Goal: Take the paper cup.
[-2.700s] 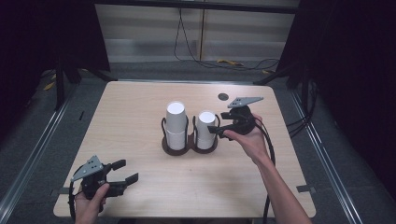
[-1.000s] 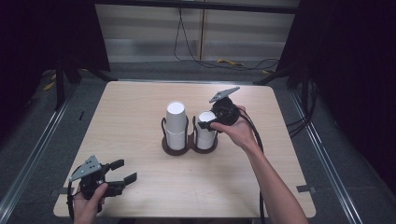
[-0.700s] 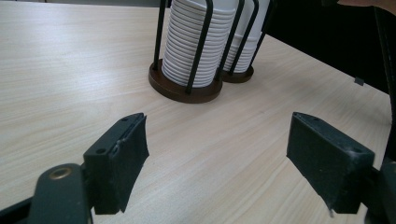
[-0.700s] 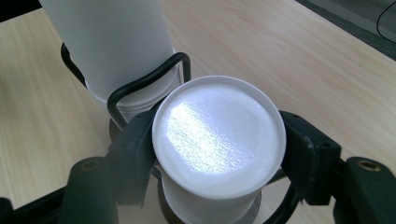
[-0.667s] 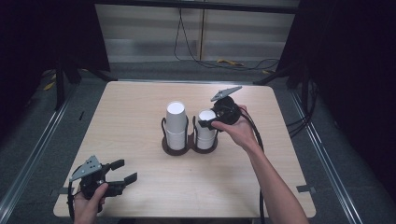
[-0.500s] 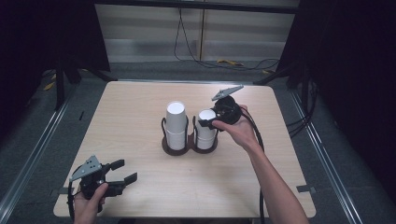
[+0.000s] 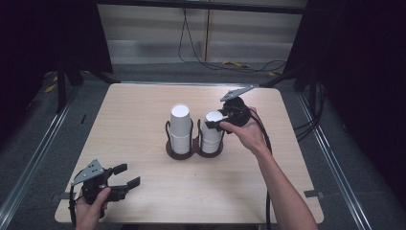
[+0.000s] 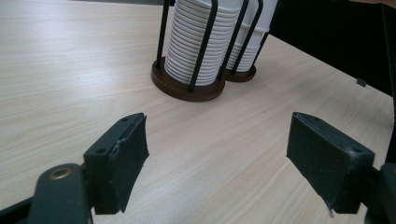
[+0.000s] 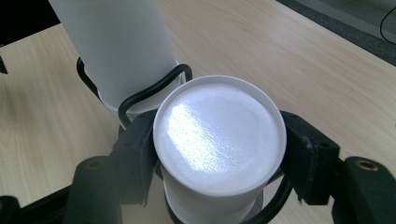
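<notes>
My right tool [image 9: 219, 154] has just been closing and now pinches the top white paper cup [image 9: 219, 135] of the shorter stack in the black wire holder [image 7: 194, 143]; my left tool [image 7: 117, 181] hangs open over the pale wooden tabletop [image 7: 143, 105].

A pale wooden table [image 7: 143, 105] stands on a grey floor [image 7: 364, 158]; black cables [image 7: 191, 33] hang down the light back wall [image 7: 143, 28]; a yellow cable [image 7: 234, 63] lies on the floor behind the table; dark curtains [image 7: 43, 38] flank both sides.
</notes>
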`<state>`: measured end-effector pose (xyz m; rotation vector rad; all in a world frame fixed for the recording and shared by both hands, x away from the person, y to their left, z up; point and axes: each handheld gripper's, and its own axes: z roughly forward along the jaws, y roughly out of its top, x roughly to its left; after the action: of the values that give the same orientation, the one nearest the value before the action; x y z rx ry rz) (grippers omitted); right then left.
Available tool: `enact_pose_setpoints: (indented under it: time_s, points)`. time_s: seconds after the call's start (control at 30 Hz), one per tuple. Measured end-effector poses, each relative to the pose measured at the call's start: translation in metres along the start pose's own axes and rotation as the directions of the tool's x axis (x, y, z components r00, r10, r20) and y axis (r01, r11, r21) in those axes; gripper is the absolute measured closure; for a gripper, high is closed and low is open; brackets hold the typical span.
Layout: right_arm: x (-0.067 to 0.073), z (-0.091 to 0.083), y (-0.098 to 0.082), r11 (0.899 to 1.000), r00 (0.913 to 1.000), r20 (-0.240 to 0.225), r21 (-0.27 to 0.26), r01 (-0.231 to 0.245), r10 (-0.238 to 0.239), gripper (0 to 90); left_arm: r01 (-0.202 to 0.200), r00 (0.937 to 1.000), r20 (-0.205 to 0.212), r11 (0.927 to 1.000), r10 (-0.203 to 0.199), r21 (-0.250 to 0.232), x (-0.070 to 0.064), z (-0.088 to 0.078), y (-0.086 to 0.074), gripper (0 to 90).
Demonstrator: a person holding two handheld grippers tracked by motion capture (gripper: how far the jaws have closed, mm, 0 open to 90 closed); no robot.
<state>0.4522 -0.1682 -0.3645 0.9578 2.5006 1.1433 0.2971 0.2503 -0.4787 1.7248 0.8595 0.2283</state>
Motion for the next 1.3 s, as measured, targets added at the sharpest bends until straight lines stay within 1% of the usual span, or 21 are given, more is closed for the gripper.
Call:
enact_pose_setpoints:
  time_s: [0.03,0.27,0.3,0.37,0.43,0.63,0.67,0.73,0.77,0.83,0.97,1.07,1.1,1.2,1.27,1.3]
  points:
    - [0.0,-0.001,0.0,1.0,1.0,-0.003,-0.009,0.0,0.0,34.5,0.007,1.0,0.001,1.0,-0.007,-0.005,0.0,0.001,0.0,20.2]
    - [0.001,-0.006,0.002,0.999,1.0,-0.002,-0.034,-0.003,0.003,34.8,0.008,1.0,0.005,1.0,-0.008,-0.005,0.0,0.001,0.0,20.2]
    - [0.001,-0.008,0.002,0.999,1.0,-0.002,-0.044,-0.007,0.007,34.9,0.007,1.0,0.004,1.0,-0.007,-0.005,0.0,0.001,0.0,20.2]
    - [0.001,-0.009,0.003,0.999,0.9999,-0.002,-0.042,-0.011,0.011,34.9,0.007,1.0,0.005,1.0,-0.007,-0.005,0.0,0.002,0.0,20.2]
    - [0.001,-0.013,0.007,0.998,1.0,-0.003,-0.063,-0.007,0.007,34.8,0.005,1.0,0.003,1.0,-0.005,-0.003,0.0,0.002,0.0,20.2]
    - [0.005,-0.017,0.013,0.997,0.9999,0.005,-0.074,0.011,-0.011,34.9,0.005,1.0,0.008,1.0,-0.005,-0.001,0.001,0.001,0.0,20.2]
    - [0.005,-0.017,0.013,0.997,0.9999,0.005,-0.074,0.011,-0.011,34.9,0.018,0.9998,0.011,0.9998,-0.018,-0.002,0.0,0.002,-0.001,20.2]
    - [0.005,-0.017,0.012,0.997,1.0,0.006,-0.08,0.008,-0.008,34.9,0.037,0.9988,0.032,0.9993,-0.037,-0.006,0.0,0.003,-0.002,20.2]
    - [0.005,-0.018,0.013,0.996,1.0,0.005,-0.084,0.005,-0.005,35.0,0.017,0.9996,0.022,0.9998,-0.017,0.004,-0.001,0.003,-0.001,20.2]
    - [0.005,-0.02,0.013,0.995,1.0,0.004,-0.095,0.001,-0.001,35.0,0.011,0.9996,0.025,0.9999,-0.011,0.006,-0.001,0.003,-0.001,20.2]
    - [0.006,-0.022,0.014,0.995,1.0,0.006,-0.102,0.005,-0.005,35.0,0.018,0.9996,0.023,0.9998,-0.018,0.005,-0.001,0.004,-0.001,20.1]
    - [0.005,-0.024,0.014,0.993,1.0,0.007,-0.116,-0.002,0.003,35.0,0.018,0.9996,0.022,0.9998,-0.019,0.005,0.0,0.004,-0.001,20.2]
    - [0.004,-0.025,0.014,0.992,1.0,0.006,-0.124,-0.007,0.008,35.1,0.028,0.9993,0.024,0.9996,-0.028,-0.001,-0.001,0.004,-0.001,20.2]
    - [0.004,-0.026,0.014,0.991,0.9999,0.007,-0.131,-0.013,0.014,35.1,0.021,0.9995,0.022,0.9997,-0.021,0.009,0.001,0.003,-0.001,20.2]
    - [0.003,-0.028,0.014,0.99,0.9998,0.004,-0.143,-0.017,0.018,35.2,0.029,0.9994,0.021,0.9996,-0.029,0.0,0.0,0.004,-0.001,20.2]
    - [0.003,-0.03,0.015,0.988,0.9996,-0.004,-0.154,-0.026,0.026,35.2,0.03,0.9993,0.021,0.9995,-0.03,0.0,0.0,0.004,-0.001,20.2]
